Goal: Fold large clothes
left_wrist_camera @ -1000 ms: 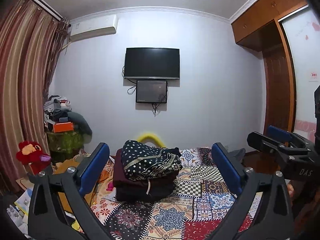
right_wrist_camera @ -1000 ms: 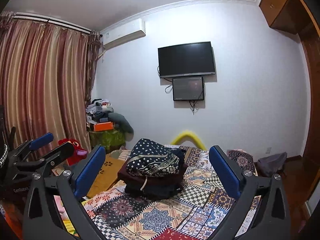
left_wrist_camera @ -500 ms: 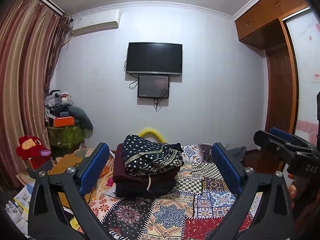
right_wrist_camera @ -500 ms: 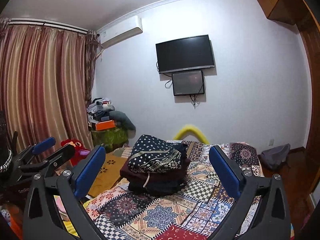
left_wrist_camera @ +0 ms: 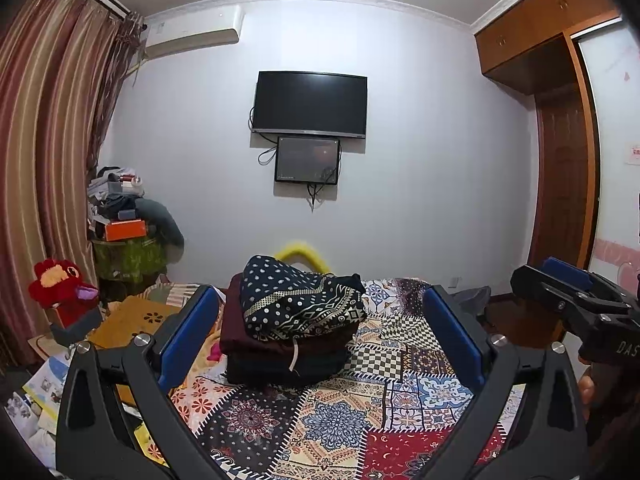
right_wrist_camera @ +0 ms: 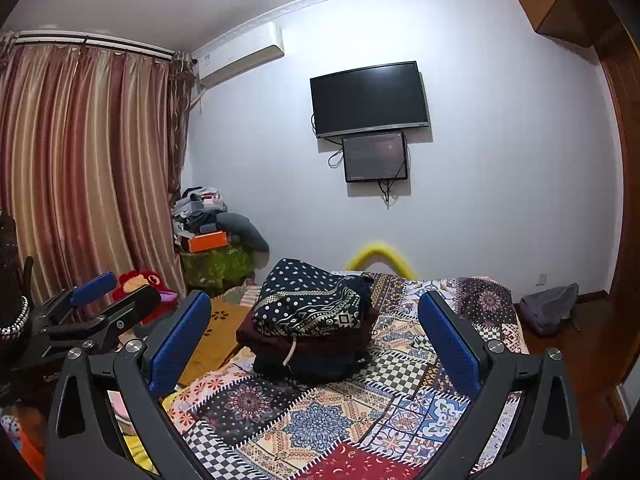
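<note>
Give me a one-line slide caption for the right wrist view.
Right gripper, fingers open and empty, faces a stack of folded clothes on a patchwork quilt; left gripper at left.

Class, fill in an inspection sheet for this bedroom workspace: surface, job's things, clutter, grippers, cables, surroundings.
Surface: patchwork quilt covers the bed.
Job's things: stack of folded clothes on the quilt, dotted navy garment on top, a white cord hanging from its side.
Clutter: red plush toy, papers on the floor, piled corner table.
Grippers: left hand-held gripper and right hand-held gripper open, holding nothing, short of the stack.
Cables: wires dangle under the wall TV and smaller screen.
Surroundings: striped curtains, air conditioner, wooden door.
</note>
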